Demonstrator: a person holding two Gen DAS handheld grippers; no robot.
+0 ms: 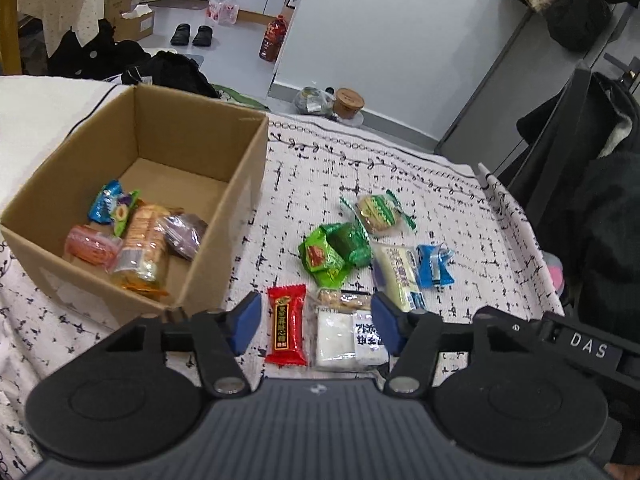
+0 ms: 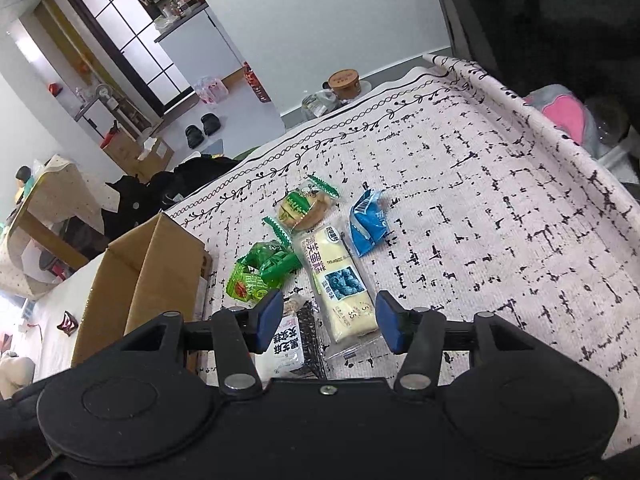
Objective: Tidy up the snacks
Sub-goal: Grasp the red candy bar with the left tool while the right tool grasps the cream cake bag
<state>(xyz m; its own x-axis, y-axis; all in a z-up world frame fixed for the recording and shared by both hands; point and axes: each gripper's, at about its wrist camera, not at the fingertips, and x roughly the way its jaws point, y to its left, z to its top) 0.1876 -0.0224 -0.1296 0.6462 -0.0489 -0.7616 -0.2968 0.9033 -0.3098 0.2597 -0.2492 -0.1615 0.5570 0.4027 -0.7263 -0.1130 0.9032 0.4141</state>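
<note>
Crinkly film wrappers, light, slippery, crushable: red snack bar (image 1: 286, 325) best pinched across its flat middle. Left claw (image 1: 314, 322) and right claw (image 2: 327, 322) part-open, holding nothing.

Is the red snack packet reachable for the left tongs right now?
Probably yes: the left tongs stand open over the red snack packet, nothing covering it, though a white packet lies alongside between the fingers.

Open cardboard box (image 1: 224, 184) holds several wrapped snacks (image 1: 140, 240); seven packets (image 1: 324, 258) lie loose on patterned cloth beside it
</note>
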